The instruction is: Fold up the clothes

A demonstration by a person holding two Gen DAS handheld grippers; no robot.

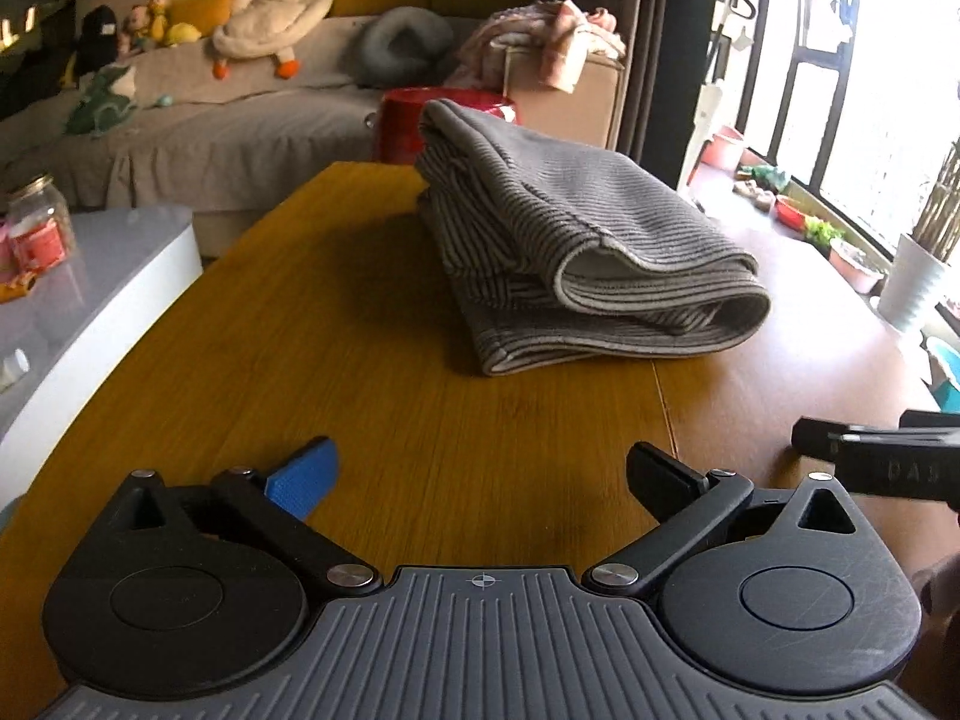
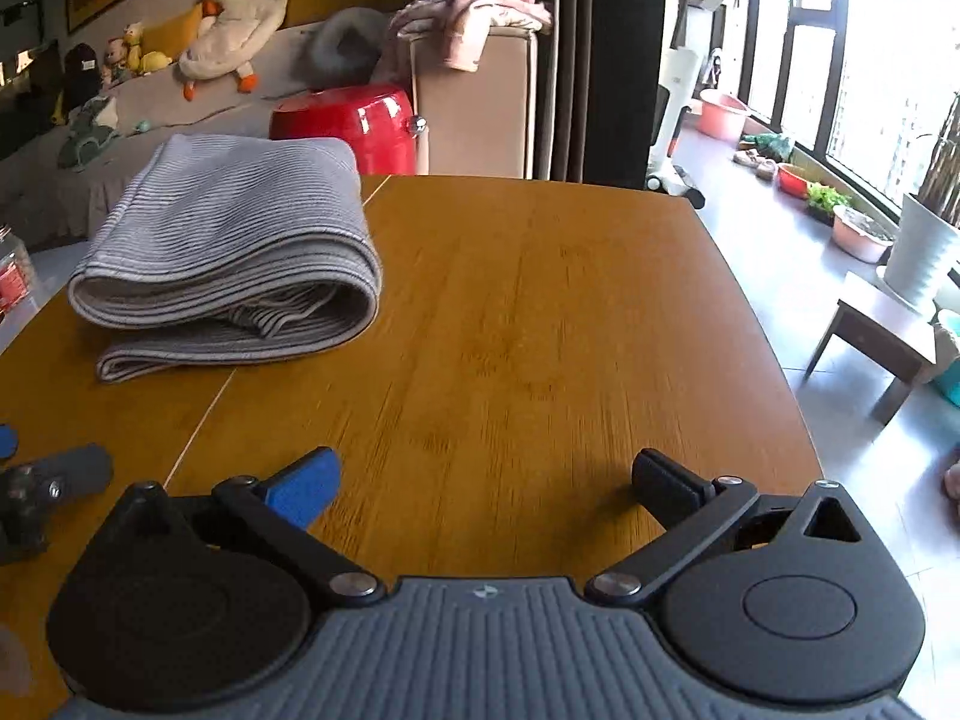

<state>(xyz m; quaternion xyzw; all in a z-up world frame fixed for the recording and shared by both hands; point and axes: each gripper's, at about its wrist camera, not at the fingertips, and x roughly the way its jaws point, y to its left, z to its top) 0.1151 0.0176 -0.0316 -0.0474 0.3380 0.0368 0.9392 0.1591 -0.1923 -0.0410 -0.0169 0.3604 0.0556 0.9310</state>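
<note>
A: Nearest the lens: left hand-held gripper [image 1: 480,468], jaws spread wide, nothing between them, bare table [image 1: 372,360] under it. Right hand-held gripper [image 2: 486,480] the same: wide apart, empty.

B: And the garment?

A: Grey ribbed garment [image 1: 576,252], folded into a thick stack on the table. It lies ahead of both hand-held grippers and well apart from them. Seen from the right wrist, it sits toward the table's far left side, with the red stool [image 2: 354,126] behind it on the floor.

B: Handling?

A: Soft knit, limp, probably light. Layers look loose; the rolled folds at the near end stand open, so the stack would likely slump or unroll if lifted by one layer only. Not slippery, not fragile.

B: Where to take hold?

A: My judgement: pinch through all layers at the near rolled edge, one hand-held gripper toward each corner, or slide under the bottom hem. The fold looks largely done; it may want only squaring.
</note>
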